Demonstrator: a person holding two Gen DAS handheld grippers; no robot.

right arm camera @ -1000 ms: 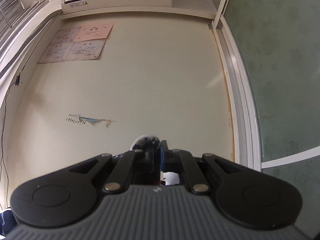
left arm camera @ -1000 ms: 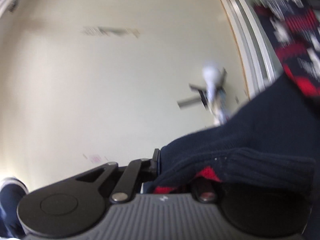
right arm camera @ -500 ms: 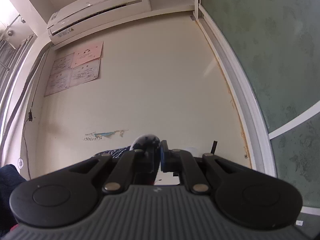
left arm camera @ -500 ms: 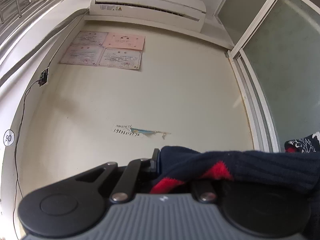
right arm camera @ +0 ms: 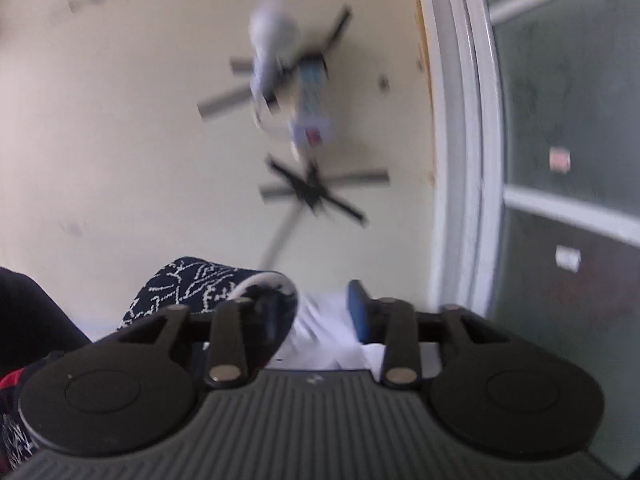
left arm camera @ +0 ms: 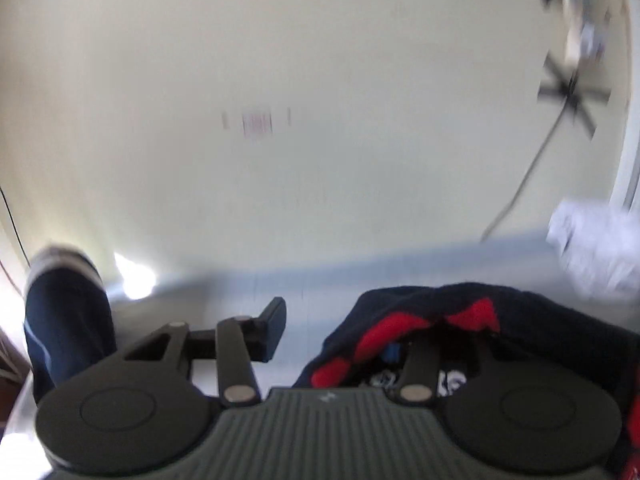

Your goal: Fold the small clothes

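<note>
Two claws are being shown, one in each wrist view, and both pictures are being smeared by blur. The left claw (left arm camera: 340,328) is being spread at this moment: its left finger (left arm camera: 272,328) is seen bare and apart over the pale surface (left arm camera: 304,292), while its right finger is being covered by a navy and red knitted garment (left arm camera: 460,320) that is draped over that side of the claw and is trailing off to the right; whether the cloth is being touched by that hidden pad cannot be told, and nothing is being pinched between the two fingers. The right claw (right arm camera: 316,312) is likewise being opened: a navy cloth with a white line pattern (right arm camera: 192,284), edged in white, is being carried over its left finger, and its blue-padded right finger (right arm camera: 358,312) is standing clear of that cloth, with a gap between. White fabric (right arm camera: 320,340) is being seen on the surface just beyond and below the right claw's gap. Ahead of both claws a cream wall (left arm camera: 280,60) is being faced.
</note>
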